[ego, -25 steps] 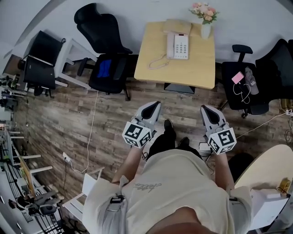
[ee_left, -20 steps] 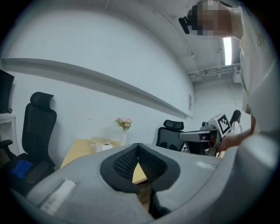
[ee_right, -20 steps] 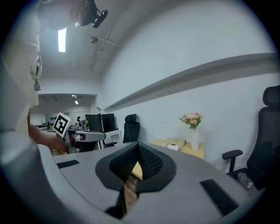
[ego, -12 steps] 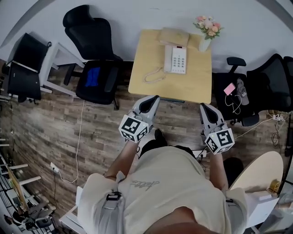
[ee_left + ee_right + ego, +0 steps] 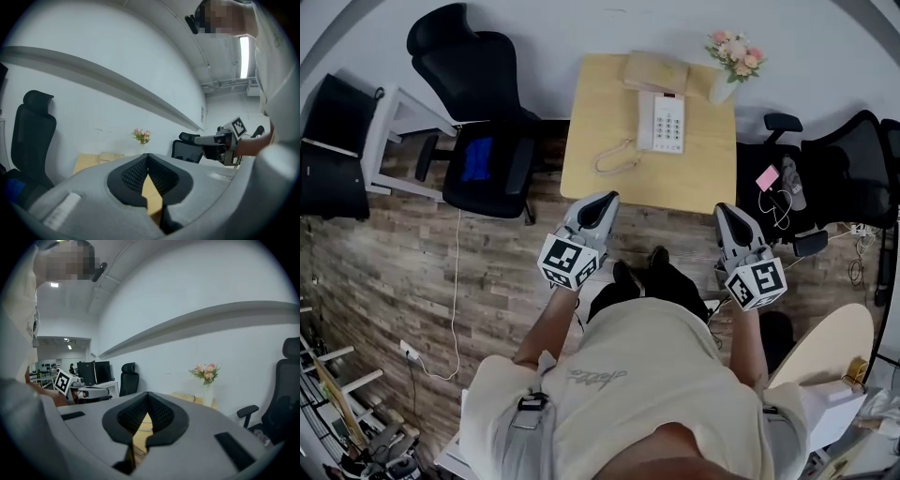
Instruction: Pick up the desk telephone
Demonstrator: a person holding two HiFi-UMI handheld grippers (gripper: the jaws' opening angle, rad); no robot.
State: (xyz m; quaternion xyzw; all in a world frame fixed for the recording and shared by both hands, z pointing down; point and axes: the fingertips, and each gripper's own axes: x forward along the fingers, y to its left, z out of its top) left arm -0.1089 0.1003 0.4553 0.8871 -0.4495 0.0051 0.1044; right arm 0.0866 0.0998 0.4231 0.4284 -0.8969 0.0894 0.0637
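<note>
My left hand-held gripper (image 5: 602, 201) and right hand-held gripper (image 5: 725, 214) are both closed and empty, well short of the phone (image 5: 662, 122) on the desk (image 5: 591, 183). Arriving shut, I'd likely shove the phone into the vase (image 5: 721, 86) beside it, or snag its cord (image 5: 615, 157).

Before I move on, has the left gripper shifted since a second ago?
Yes. The left gripper has advanced toward the wooden desk: floor showed between them earlier, and now its tip reaches the desk's near edge in the head view.
</note>
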